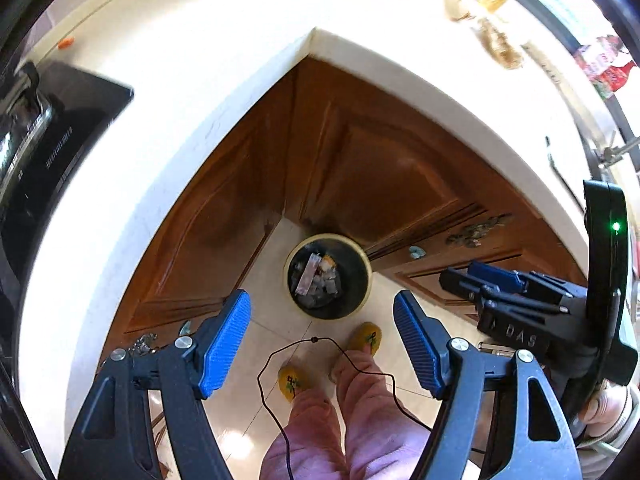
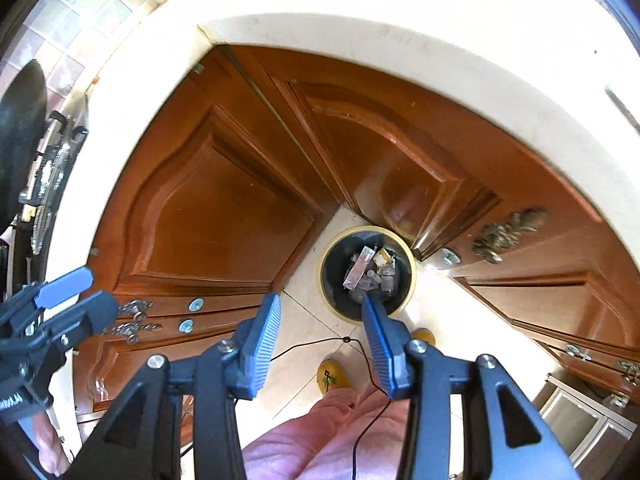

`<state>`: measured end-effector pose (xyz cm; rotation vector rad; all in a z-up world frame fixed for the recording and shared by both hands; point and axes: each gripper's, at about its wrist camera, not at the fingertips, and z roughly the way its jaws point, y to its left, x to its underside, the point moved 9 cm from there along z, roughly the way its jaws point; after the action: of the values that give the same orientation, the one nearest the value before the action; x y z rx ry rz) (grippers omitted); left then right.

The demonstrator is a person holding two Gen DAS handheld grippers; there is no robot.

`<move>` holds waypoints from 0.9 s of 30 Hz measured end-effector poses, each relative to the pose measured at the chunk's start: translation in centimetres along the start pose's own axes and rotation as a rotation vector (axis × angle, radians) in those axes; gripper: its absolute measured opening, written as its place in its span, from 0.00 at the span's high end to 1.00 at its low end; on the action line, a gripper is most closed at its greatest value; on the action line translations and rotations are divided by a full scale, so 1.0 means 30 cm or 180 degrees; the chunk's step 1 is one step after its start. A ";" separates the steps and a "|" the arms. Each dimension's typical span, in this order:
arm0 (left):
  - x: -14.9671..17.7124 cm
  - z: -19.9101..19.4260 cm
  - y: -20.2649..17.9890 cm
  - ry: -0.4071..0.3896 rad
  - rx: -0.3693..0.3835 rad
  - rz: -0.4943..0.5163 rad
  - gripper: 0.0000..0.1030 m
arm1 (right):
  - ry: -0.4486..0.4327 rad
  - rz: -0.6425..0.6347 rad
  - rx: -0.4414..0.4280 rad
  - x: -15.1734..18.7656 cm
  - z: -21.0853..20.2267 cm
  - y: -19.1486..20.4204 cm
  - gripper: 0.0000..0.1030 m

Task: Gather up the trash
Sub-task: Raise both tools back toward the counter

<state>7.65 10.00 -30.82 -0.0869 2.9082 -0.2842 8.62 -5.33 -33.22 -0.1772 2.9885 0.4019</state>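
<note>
Both claws point steeply down over the floor in the inner corner of an L-shaped white counter (image 1: 224,92).

Left claw (image 1: 320,344): jaws spread wide, nothing between the blue pads.

Right claw (image 2: 320,344): jaws parted, narrower gap than the left, nothing between the pads. In its own view the right-hand fingertip overlaps the bin's near rim; contact cannot be judged.

Trash bin (image 1: 362,258): round, cream rim, dark inside, standing on the pale tiled floor right in the corner where the brown wooden cabinet doors (image 2: 224,208) meet. Inside it lie crumpled wrappers and scraps (image 1: 316,280), among them a flat pinkish strip.

More litter (image 1: 496,40) is strewn on the counter at far right: brownish peels, bits of packaging, a red-and-white wrapper near the edge. Small orange scrap (image 1: 65,43) at far left.

Person in pink trousers (image 1: 360,420) and yellow slippers stands just short of the bin; a thin black cable hangs in front of the legs.
</note>
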 end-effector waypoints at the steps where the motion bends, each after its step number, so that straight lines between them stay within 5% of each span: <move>1: -0.005 -0.026 -0.019 -0.0039 0.0029 0.0033 0.29 | -0.0040 0.0000 0.0000 0.003 -0.034 0.004 0.58; 17: -0.108 -0.457 -0.307 -0.0902 0.0263 0.0727 0.17 | -0.0912 0.0074 0.0333 0.043 -0.611 -0.030 0.58; 27: -0.182 -0.632 -0.407 -0.1326 0.0515 0.0796 0.10 | -0.1348 0.0297 0.0612 0.050 -0.843 -0.119 0.58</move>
<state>9.23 1.98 -9.11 0.2164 2.4408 -0.4015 5.00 -15.71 -10.11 0.0604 2.6002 0.1352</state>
